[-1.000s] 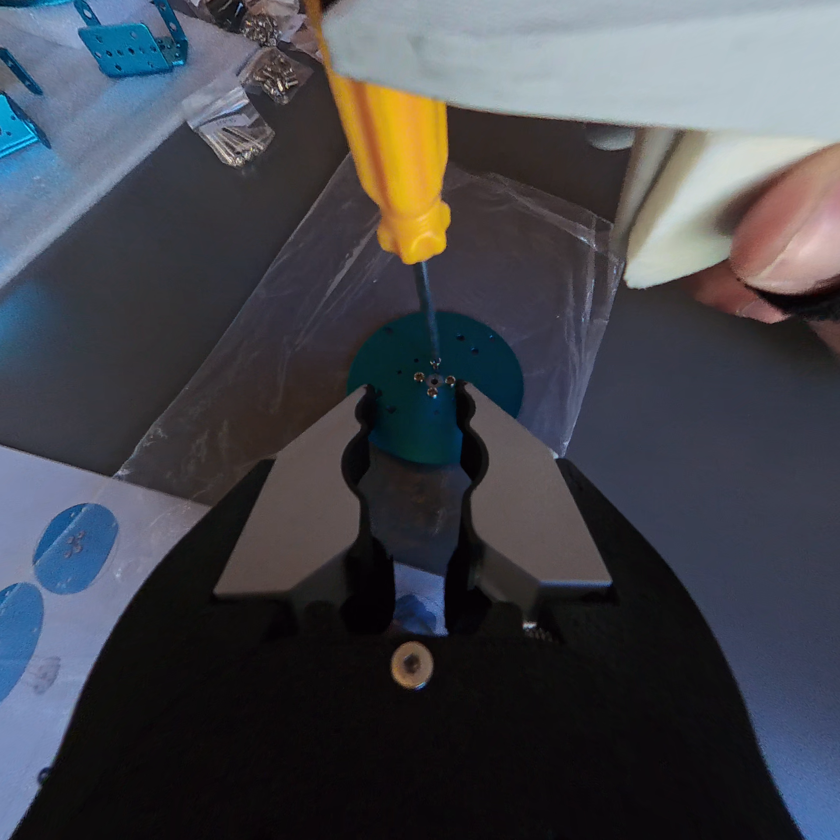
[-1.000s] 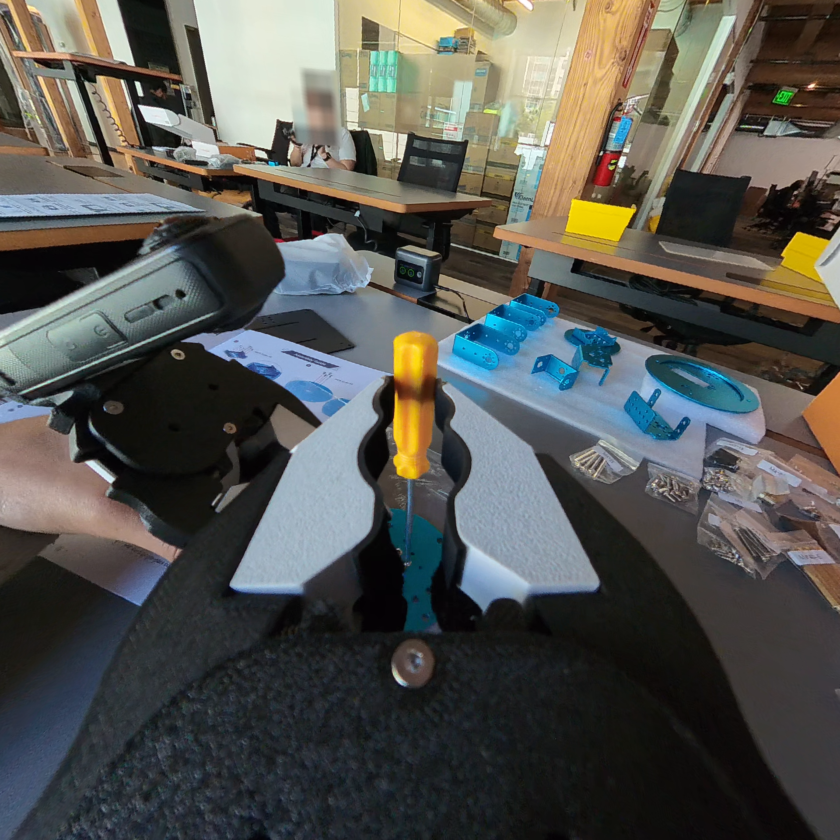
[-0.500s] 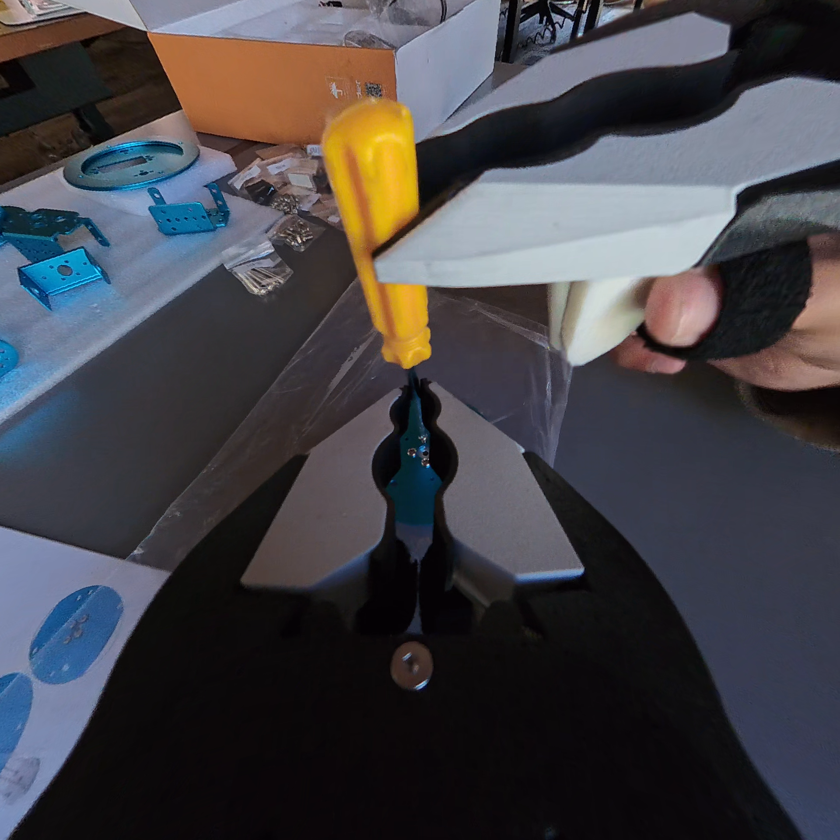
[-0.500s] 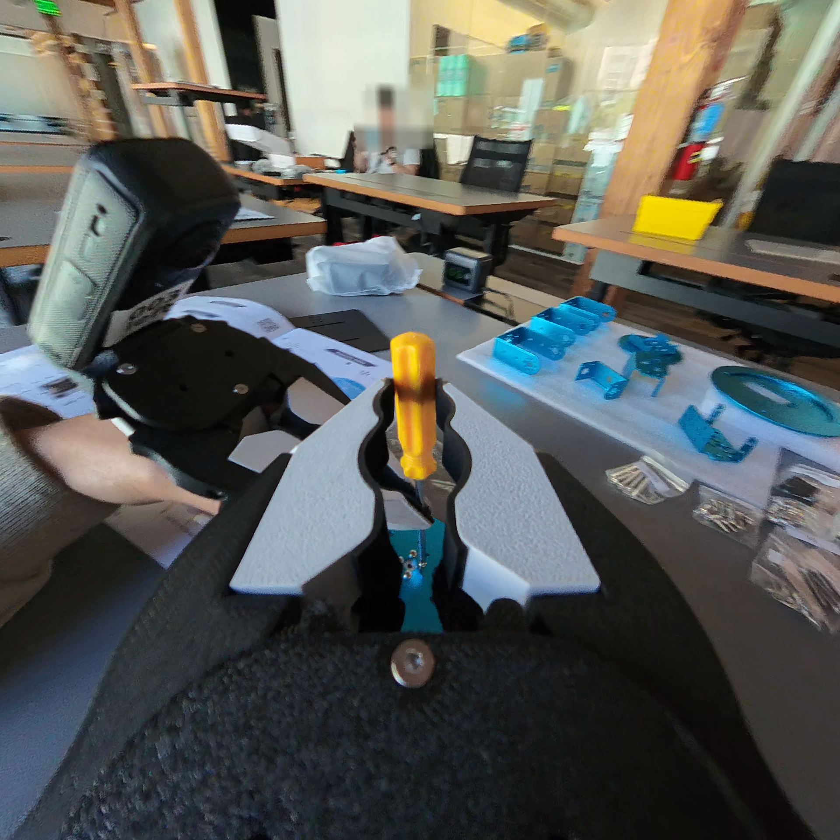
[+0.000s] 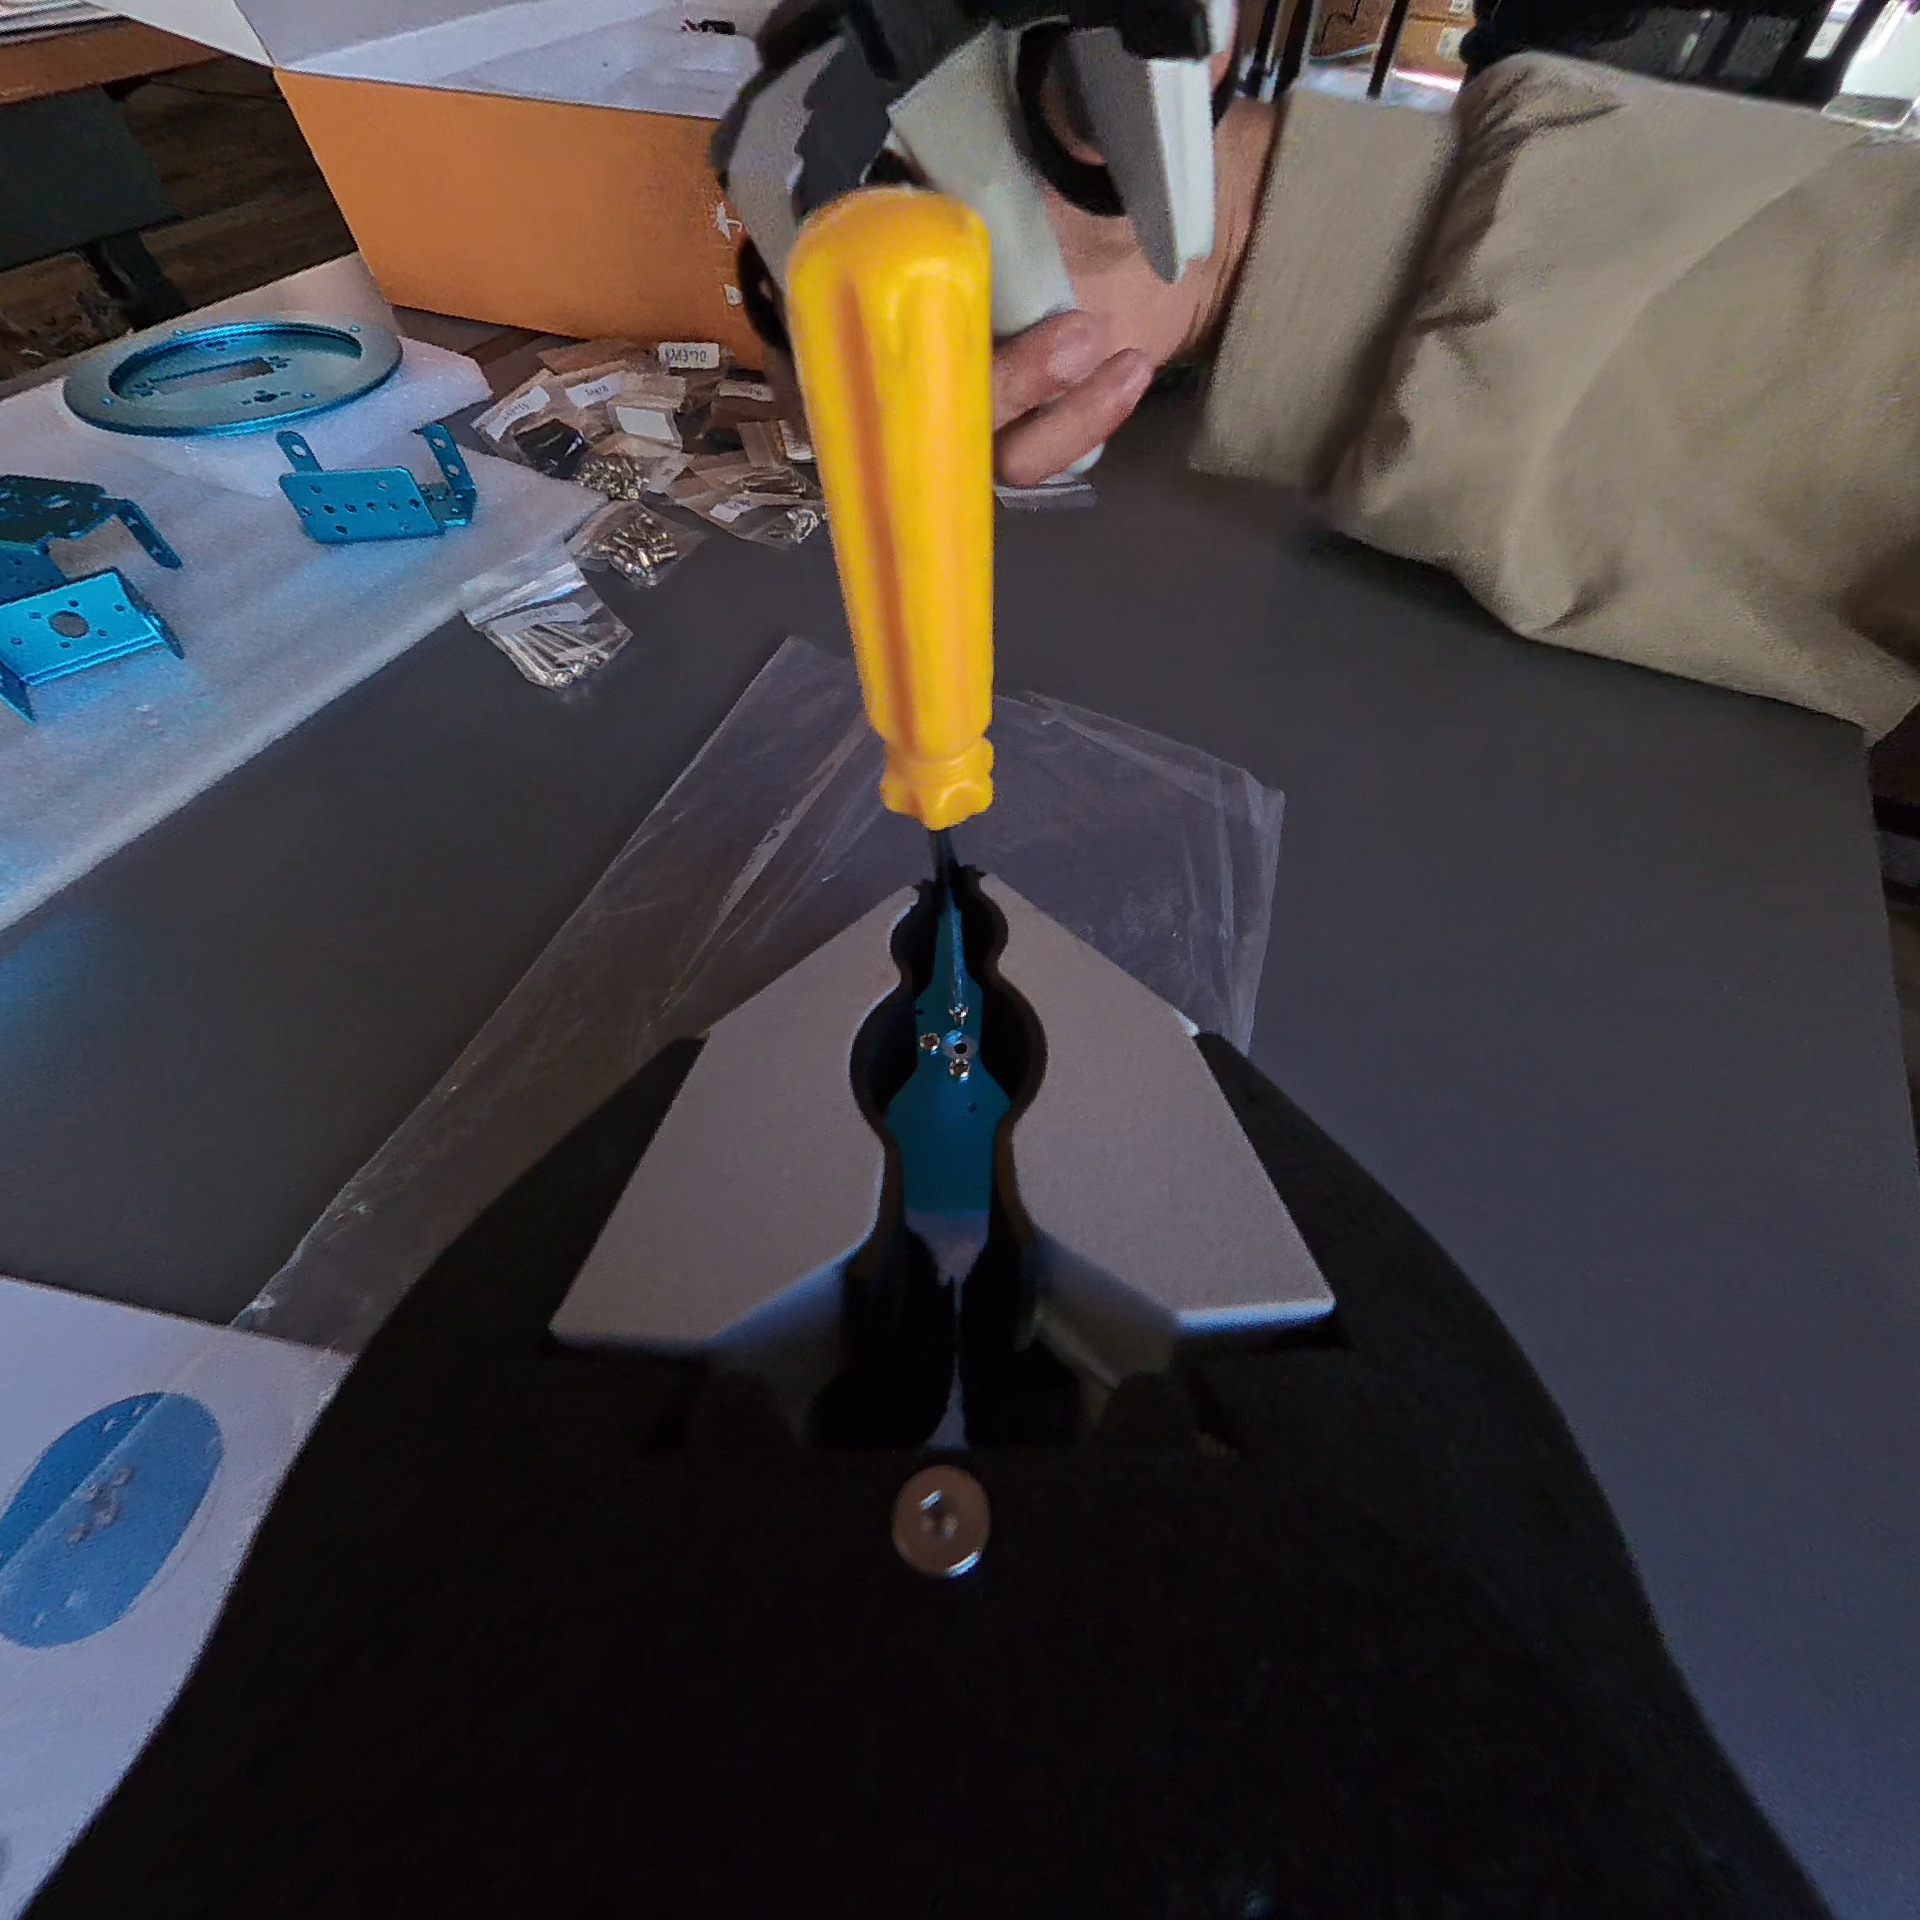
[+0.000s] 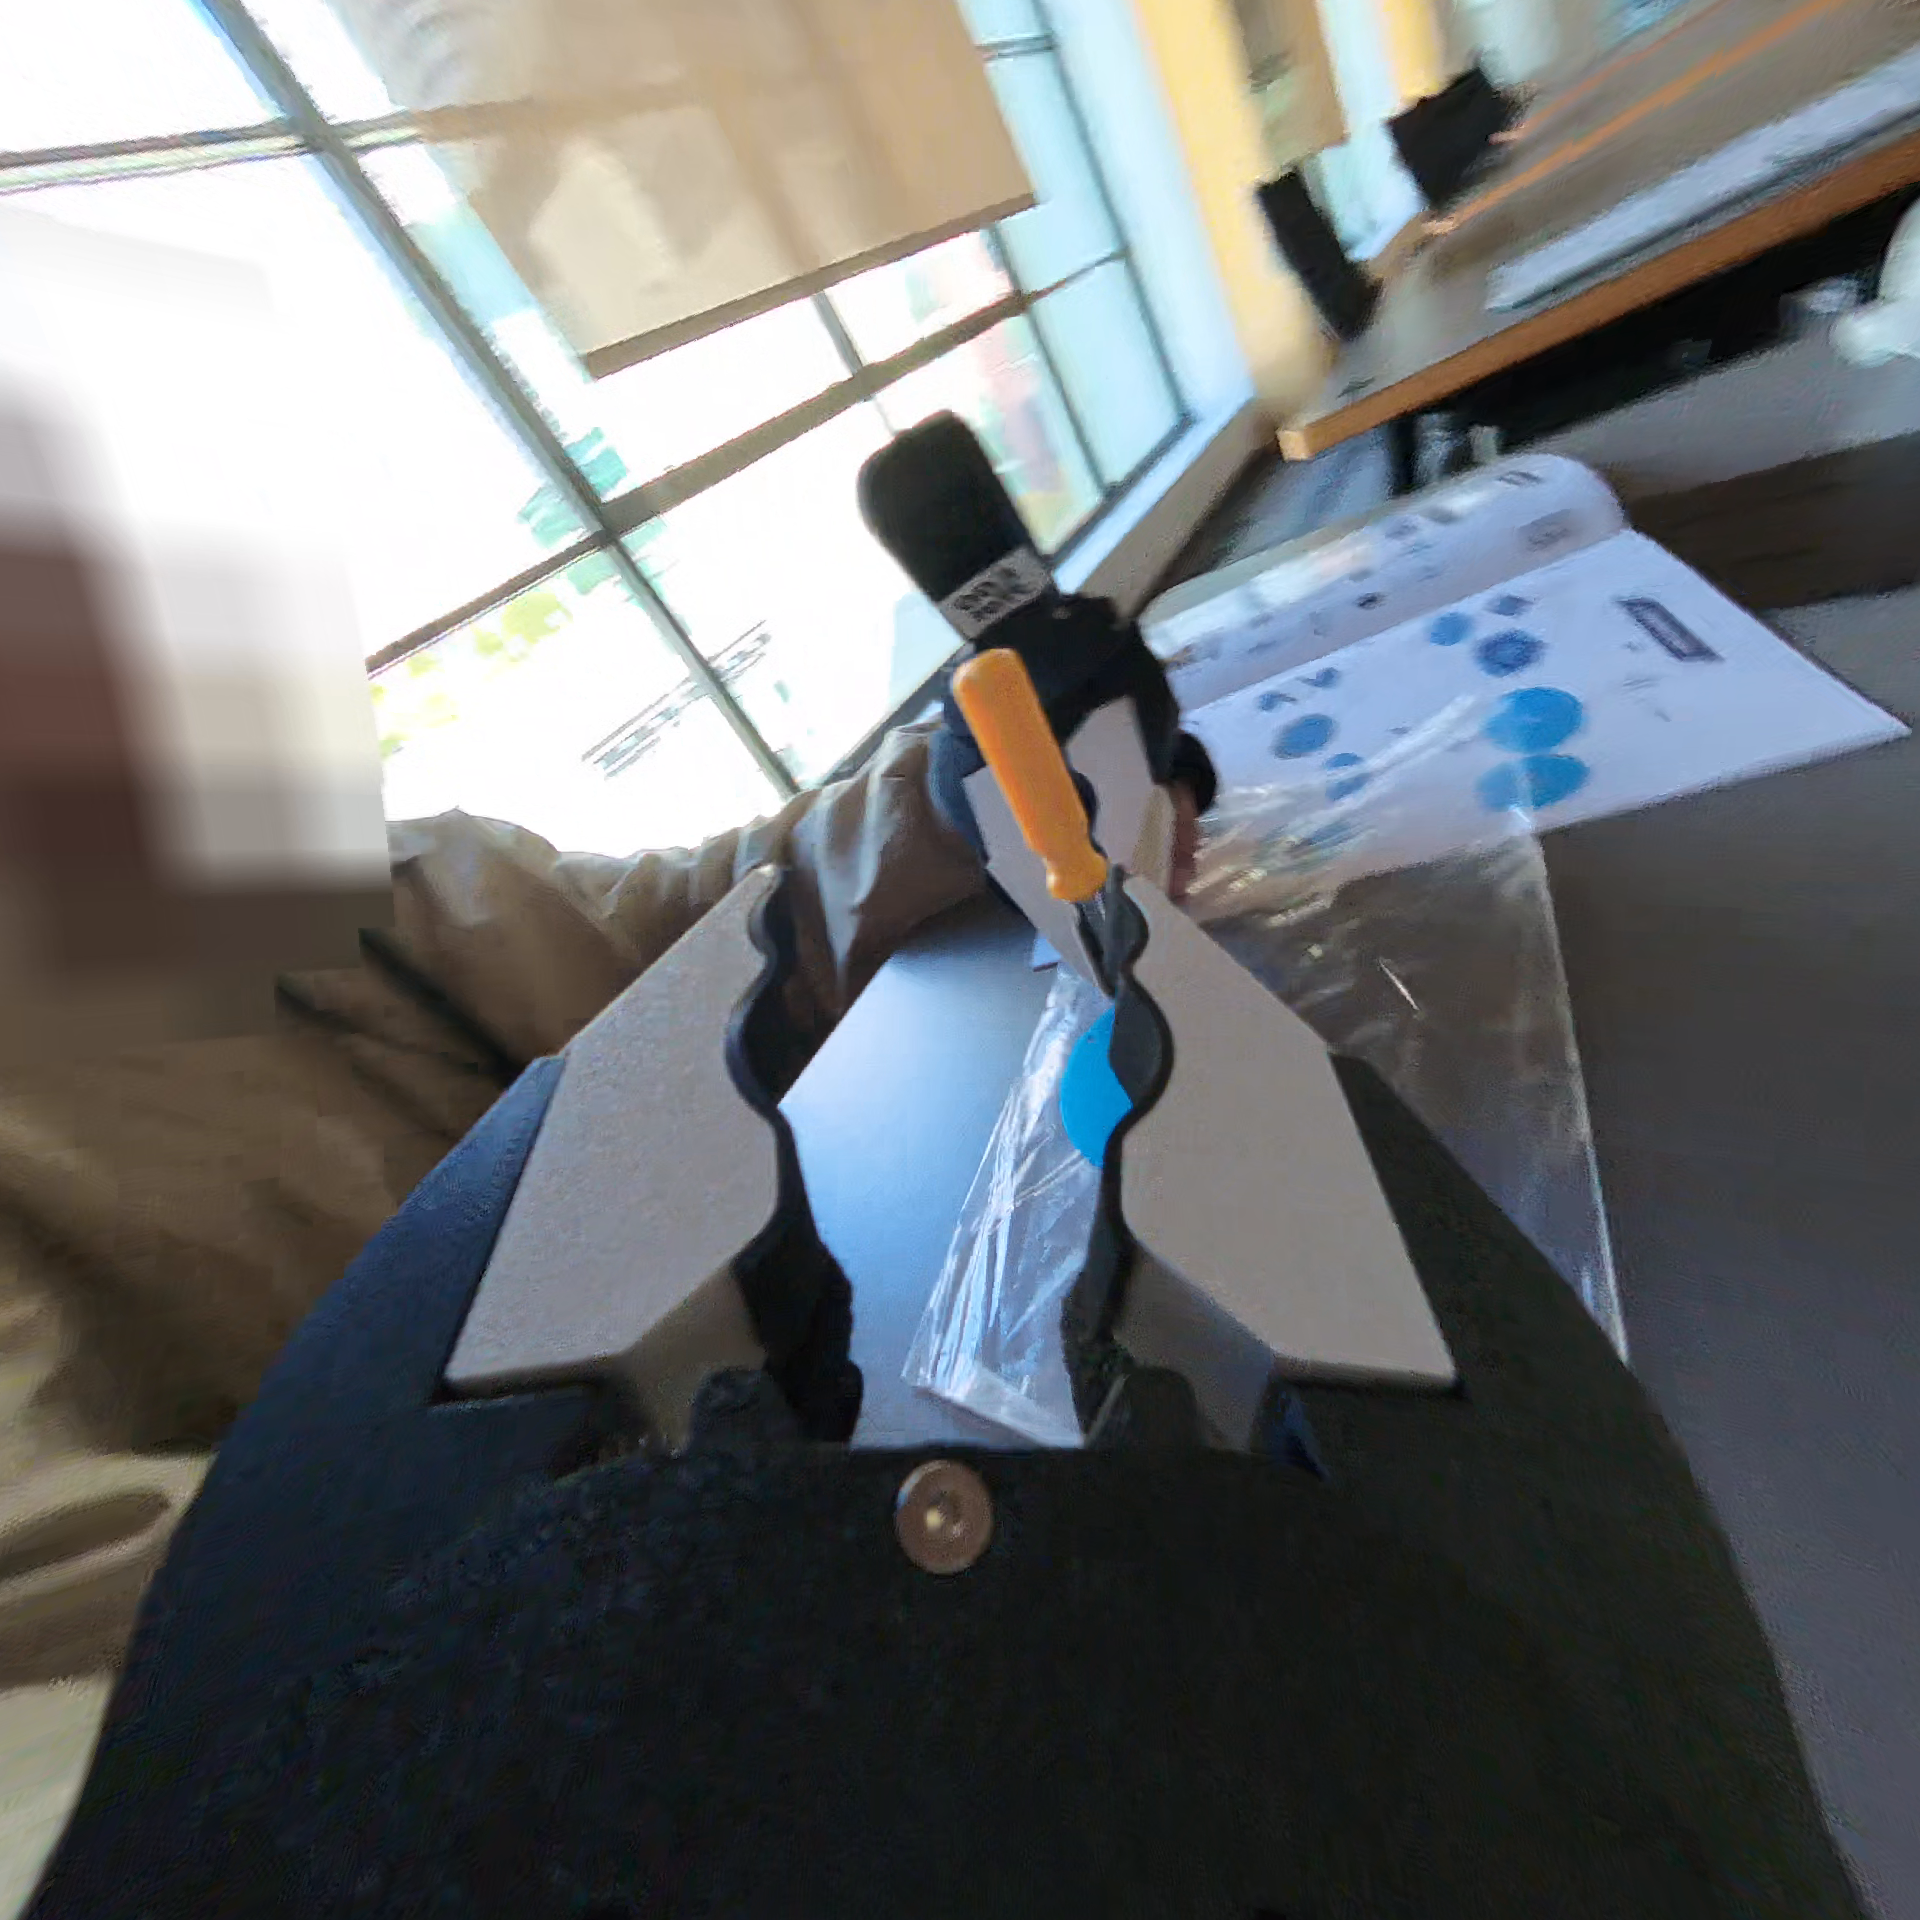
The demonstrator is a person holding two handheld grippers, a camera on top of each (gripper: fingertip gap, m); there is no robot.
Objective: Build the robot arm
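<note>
1. Here the left gripper [image 5: 943, 904] is clamped on the thin shaft of the yellow-handled screwdriver [image 5: 899, 499], which stands nearly upright with its tip down at the small screws in the blue disc [image 5: 940, 1153].
2. The blue disc lies on a clear plastic bag [image 5: 644, 935] on the grey table [image 5: 1507, 1039].
3. The right gripper [image 6: 956, 894] holds nothing; its jaws are spread wide, and it is drawn back from the disc, clear of the handle.
4. Bags of screws [image 5: 551, 634] lie well apart from the disc, to its far left.
</note>
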